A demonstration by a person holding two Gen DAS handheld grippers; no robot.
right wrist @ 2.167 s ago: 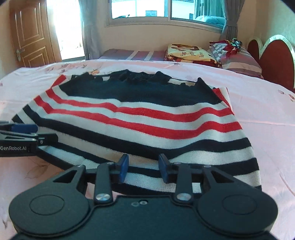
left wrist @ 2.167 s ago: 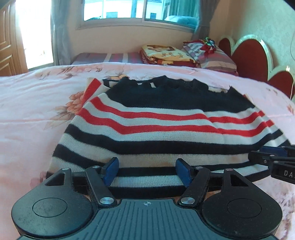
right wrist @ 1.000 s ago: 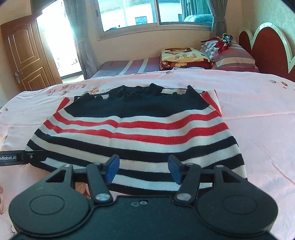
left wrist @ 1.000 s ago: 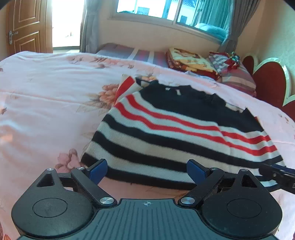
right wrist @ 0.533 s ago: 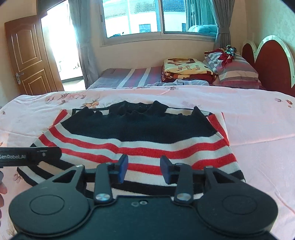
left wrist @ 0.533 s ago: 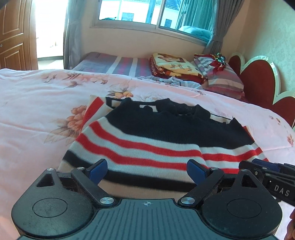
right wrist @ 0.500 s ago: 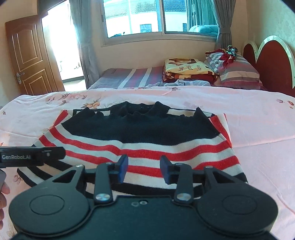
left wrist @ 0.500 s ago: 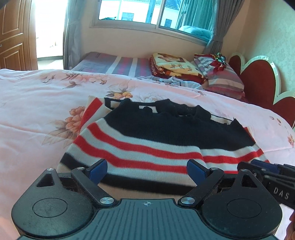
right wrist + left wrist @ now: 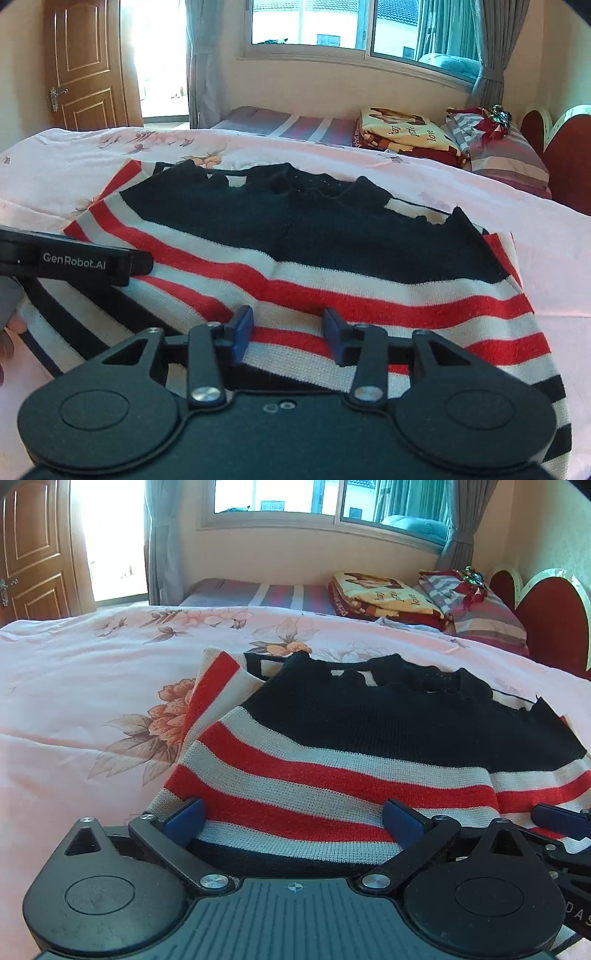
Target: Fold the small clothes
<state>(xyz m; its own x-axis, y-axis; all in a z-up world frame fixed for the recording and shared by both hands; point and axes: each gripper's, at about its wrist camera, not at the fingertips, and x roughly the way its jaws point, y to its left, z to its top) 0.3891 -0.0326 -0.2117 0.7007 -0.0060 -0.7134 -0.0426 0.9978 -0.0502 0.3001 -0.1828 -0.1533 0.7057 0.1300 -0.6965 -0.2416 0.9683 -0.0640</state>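
A small knit sweater (image 9: 369, 746) with black, white and red stripes lies on the pink floral bedspread (image 9: 74, 701); it also shows in the right wrist view (image 9: 295, 251). Its near hem lies under both grippers. My left gripper (image 9: 293, 814) is wide open over the left part of the hem, its blue fingertips (image 9: 184, 816) resting on the knit. My right gripper (image 9: 288, 332) is open less wide over the sweater's near middle. Each gripper shows at the edge of the other's view: the right one in the left wrist view (image 9: 561, 823), the left one in the right wrist view (image 9: 74, 258).
Folded blankets (image 9: 402, 133) and striped pillows (image 9: 498, 147) lie at the bed's far end by a red headboard (image 9: 554, 620). A window (image 9: 354, 29) and a wooden door (image 9: 85, 66) are behind. Bare bedspread lies to the left and right of the sweater.
Both grippers have moved forward and lower over the sweater, so the hem's black stripes now lie under them. The sweater looks larger and closer.
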